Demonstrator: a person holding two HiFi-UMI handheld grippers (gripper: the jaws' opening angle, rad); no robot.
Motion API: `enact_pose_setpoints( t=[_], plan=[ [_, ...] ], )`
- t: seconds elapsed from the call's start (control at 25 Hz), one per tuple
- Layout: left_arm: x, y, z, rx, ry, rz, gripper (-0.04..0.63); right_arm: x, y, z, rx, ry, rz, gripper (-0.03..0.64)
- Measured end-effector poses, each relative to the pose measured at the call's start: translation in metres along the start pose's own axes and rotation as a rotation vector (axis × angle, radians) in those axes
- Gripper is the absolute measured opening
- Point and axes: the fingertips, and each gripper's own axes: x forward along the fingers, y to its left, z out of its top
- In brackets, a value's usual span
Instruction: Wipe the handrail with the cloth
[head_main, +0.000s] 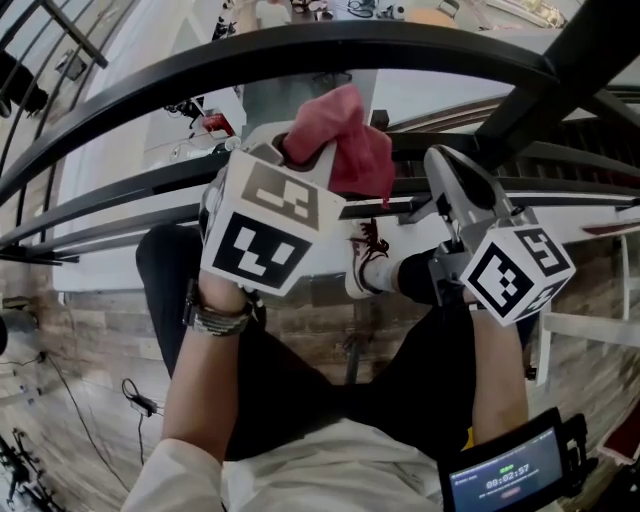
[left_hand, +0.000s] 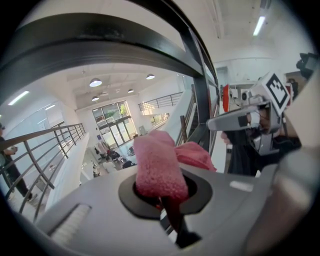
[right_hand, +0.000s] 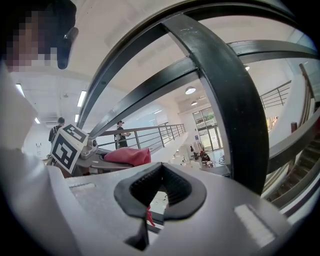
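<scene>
1. Held the red cloth (left_hand: 157, 167) pinched in the left gripper (left_hand: 160, 192), jaws closed on its fold, near and below the black handrail (head_main: 300, 50).
2. Held the right gripper (right_hand: 160, 187) alongside, jaws pressed together on nothing.

Left tongs (left_hand: 164, 199) and right tongs (right_hand: 155, 192) grey; black-white marker cubes (head_main: 265, 225); wristwatch (head_main: 215, 318) 8 o'clock; white top (head_main: 330, 465), black trousers (head_main: 290, 385).

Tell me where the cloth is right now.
In the head view the pink cloth sits centre, clamped in the left hand-held gripper, just below the black handrail and left of the right hand-held gripper.
</scene>
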Motion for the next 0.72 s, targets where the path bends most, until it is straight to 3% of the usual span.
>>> enact_pose_setpoints(
  t=[0.72],
  plan=[
    [-0.001, 0.0071, -0.0059, 0.004, -0.017, 0.011, 0.025, 0.0015, 0.0003, -0.0007, 0.015, -0.014, -0.014, 0.003]
  ],
)
